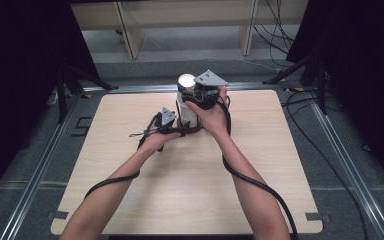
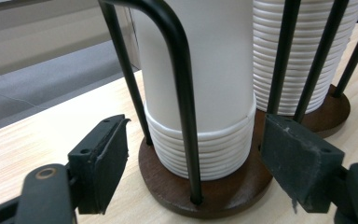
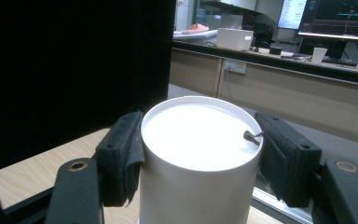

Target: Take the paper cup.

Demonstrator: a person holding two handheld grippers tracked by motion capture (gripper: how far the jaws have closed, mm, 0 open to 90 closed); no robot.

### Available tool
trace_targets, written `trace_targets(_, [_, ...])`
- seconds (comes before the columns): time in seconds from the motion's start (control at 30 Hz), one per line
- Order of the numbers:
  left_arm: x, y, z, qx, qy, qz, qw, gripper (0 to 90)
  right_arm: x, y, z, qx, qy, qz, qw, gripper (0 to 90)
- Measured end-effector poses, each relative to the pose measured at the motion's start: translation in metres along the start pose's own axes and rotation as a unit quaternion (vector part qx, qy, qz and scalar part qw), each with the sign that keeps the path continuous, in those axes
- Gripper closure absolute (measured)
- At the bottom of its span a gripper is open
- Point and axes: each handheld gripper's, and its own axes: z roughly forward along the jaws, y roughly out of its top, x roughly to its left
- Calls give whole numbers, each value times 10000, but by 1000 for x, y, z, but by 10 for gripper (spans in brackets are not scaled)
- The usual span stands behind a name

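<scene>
A white paper cup, bottom up, sits between the pads of my right gripper, which is shut on its sides near the top. From above, that cup tops a white stack in a black wire holder at the table's far middle, with my right gripper beside it. My left gripper is open, low at the holder's round brown base; its pads stand apart on either side of a black rod and the stacked cups, touching neither. In the high view the left gripper lies level at the base.
A second stack of cups on its own brown base stands right behind the first. The light wood table ends just beyond the holder. Black curtains hang at both sides, and cables trail from the grippers.
</scene>
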Motion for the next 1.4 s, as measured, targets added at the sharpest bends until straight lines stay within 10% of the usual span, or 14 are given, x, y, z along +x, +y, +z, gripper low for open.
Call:
trace_targets(0.53, [-14,-6,-42,-388,-192,350,9985,187,9,-14,-26,-57,141,156,9998,358])
trace_targets(1.4, [-22,-24,-98,-739,-383,48,9965,167,3,-38,-61,41,209,758,9969,358])
